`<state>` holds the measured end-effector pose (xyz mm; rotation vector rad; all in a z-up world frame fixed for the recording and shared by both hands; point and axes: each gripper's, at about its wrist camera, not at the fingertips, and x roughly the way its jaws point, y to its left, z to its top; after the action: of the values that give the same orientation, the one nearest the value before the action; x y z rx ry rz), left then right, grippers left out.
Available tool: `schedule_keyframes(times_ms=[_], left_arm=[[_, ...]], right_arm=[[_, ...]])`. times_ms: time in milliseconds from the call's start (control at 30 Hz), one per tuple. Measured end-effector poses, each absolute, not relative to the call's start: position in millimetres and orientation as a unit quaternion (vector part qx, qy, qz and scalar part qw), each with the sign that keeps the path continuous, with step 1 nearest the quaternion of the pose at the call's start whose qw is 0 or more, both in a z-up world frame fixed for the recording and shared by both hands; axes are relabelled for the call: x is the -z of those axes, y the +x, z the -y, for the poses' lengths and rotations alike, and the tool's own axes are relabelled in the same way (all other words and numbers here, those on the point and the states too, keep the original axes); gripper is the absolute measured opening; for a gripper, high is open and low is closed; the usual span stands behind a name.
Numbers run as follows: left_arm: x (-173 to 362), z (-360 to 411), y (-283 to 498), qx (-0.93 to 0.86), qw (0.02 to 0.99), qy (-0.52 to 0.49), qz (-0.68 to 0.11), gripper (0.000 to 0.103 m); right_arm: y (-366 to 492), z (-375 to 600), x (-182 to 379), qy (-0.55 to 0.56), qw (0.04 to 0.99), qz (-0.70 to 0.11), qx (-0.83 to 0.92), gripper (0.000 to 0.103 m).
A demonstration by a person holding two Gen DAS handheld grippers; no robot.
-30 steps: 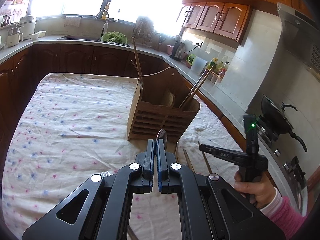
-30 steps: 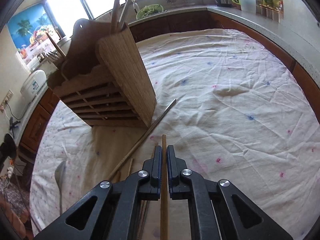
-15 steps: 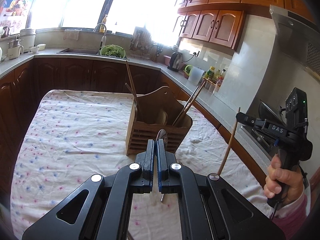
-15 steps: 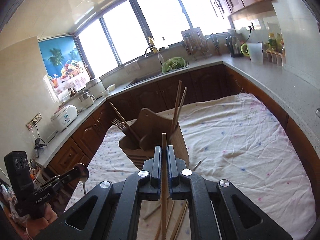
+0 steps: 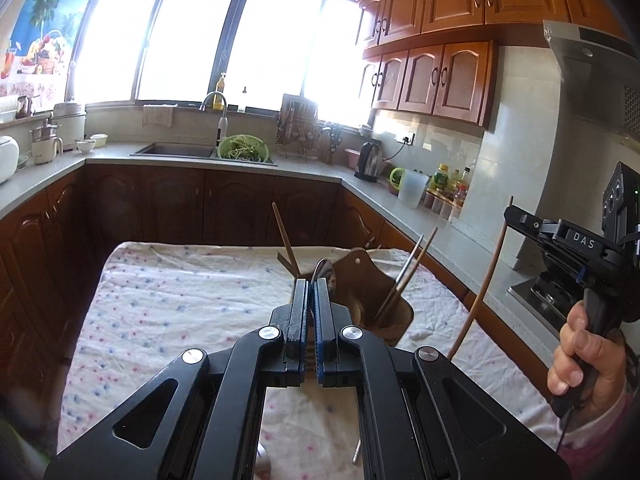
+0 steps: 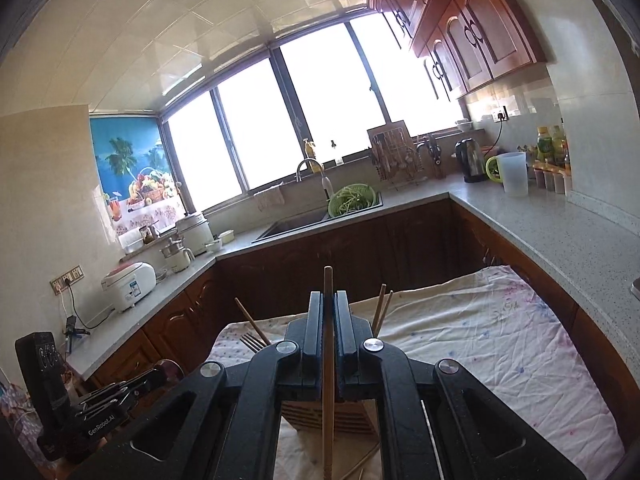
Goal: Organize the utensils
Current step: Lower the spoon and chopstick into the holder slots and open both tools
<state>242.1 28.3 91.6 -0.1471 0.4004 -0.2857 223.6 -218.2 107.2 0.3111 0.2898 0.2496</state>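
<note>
Two closed grips, one spoon and one chopstick, above the holder

Two views, taken in turn. From the left wrist, the left hand-held gripper (image 5: 311, 292) has its jaws pressed almost together on a metal spoon (image 5: 323, 270), whose bowl pokes up just past the fingertips. Directly ahead of and below those tips stands the wooden utensil holder (image 5: 370, 300) on the table (image 5: 180, 300) under a flower-print cloth. A pair of chopsticks (image 5: 408, 272) leans out of its right compartment, and a fork with a wooden handle (image 5: 286, 246) rises at its left. Off to the right, held clear of the table, the right hand-held gripper (image 5: 510, 214) pinches a single wooden chopstick (image 5: 486, 280) (it hangs down at a slant); the person's right hand (image 5: 584, 364) wraps the handle.

From the right wrist, the same chopstick (image 6: 328, 360) runs lengthwise between the right hand-held gripper's (image 6: 328, 300) nearly shut jaws, its tip standing past them. The holder (image 6: 332, 416) sits mostly hidden beneath the jaws, the fork (image 6: 252, 338) to their left and the leaning chopsticks (image 6: 382, 306) to their right. Low at far left is the left hand-held gripper (image 6: 160, 374).
</note>
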Motion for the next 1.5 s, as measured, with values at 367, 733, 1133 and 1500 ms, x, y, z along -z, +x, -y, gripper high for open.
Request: schedule_keyframes(times_ms=[367,733,1133,1500], left_arm=[[-124.6,-37.6,290.6,0.045,0.993,-0.062,-0.093,0.002],[-97.6,-9.9,334.4,-0.037,0.998,-0.023,-0.034,0.002],[-41.8,20.1,335.6,-0.039,0.998,0.027,-0.044,0.002],[-14.9,34.0,334.7,0.003,0.994,0.037,-0.101,0.002]], right_arm=[[252.9,219.6,-133.5,0.155,0.979,-0.080,-0.106,0.005],[285.2,201.4,-123.4,0.109,0.988,-0.057,-0.096,0.005],[298.7,211.1,-64.2,0.141,0.981,-0.093,-0.100,0.005],[297.9,213.1,-39.6,0.146,0.975,-0.132,-0.100,0.005]])
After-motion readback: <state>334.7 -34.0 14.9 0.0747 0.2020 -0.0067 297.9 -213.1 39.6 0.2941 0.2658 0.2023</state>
